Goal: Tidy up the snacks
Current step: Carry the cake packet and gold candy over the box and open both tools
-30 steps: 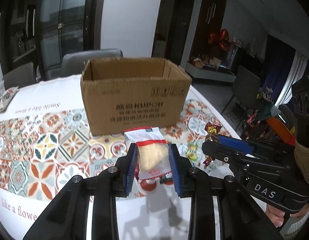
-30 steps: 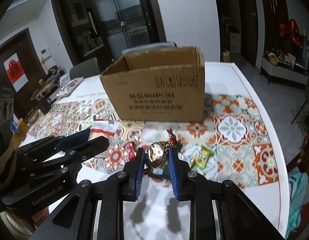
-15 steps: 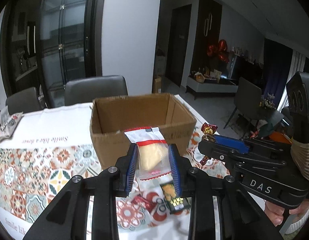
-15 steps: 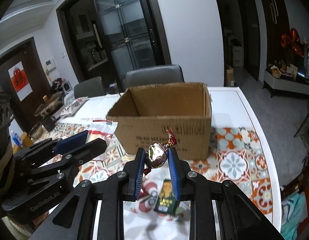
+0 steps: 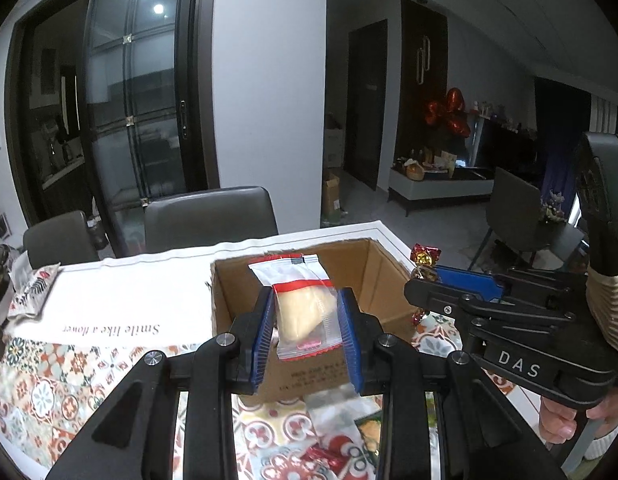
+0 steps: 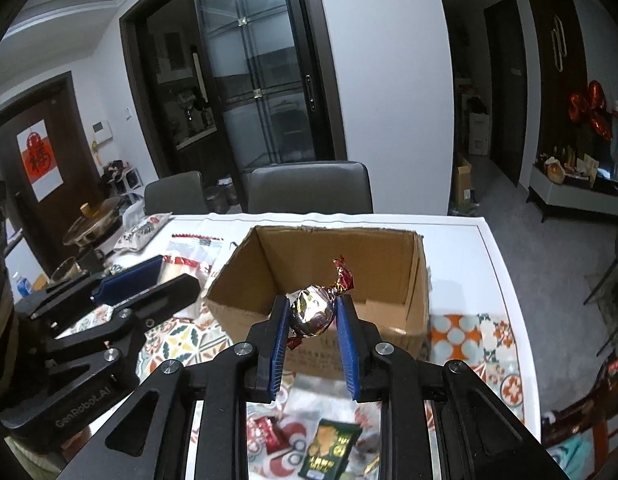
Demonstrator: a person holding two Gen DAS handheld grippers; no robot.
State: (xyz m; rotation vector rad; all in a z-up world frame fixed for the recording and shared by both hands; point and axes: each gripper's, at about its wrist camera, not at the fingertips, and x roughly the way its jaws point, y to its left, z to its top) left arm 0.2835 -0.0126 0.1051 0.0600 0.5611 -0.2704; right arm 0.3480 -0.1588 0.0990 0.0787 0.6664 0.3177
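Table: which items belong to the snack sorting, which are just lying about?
Job: box; clear packet in left tongs; foil candy in right tongs; green packet; red candy.

Lying about: chairs; pot; balloons.

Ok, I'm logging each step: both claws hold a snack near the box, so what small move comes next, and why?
Probably carry both a little further forward over the open box, then release. The left claw grips the clear packet and the right claw grips the foil candy, each raised at the box's near edge, not clearly above its inside yet.
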